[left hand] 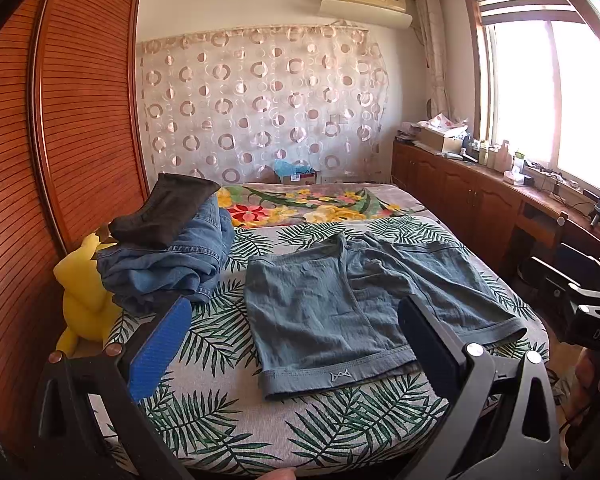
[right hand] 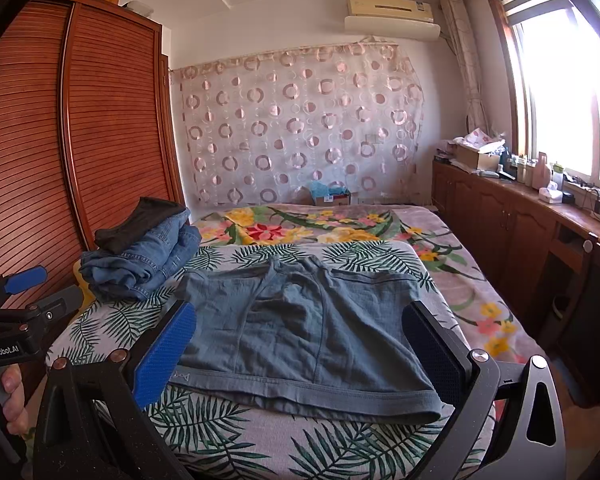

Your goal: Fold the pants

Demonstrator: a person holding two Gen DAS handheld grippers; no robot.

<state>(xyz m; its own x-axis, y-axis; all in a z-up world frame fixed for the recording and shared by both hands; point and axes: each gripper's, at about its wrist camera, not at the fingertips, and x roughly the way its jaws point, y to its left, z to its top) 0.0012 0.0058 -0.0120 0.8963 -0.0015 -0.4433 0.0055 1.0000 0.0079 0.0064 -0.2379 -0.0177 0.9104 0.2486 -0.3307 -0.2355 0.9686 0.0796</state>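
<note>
Both hand-held grippers [left hand: 296, 344] [right hand: 300, 344] agape above shorts [left hand: 352, 300] hem; nothing gripped.

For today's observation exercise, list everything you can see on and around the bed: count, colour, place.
shorts: one, grey-blue, flat on the leaf-print sheet
jeans: one pile, blue denim, bed's left side
dark garment: one, black, atop the jeans
plush toy: one, yellow, beside the wardrobe
floral blanket: one, multicoloured, far end
air conditioner: one, cream, on the wall
left gripper: open, above the shorts
right gripper: open, above the shorts
</note>
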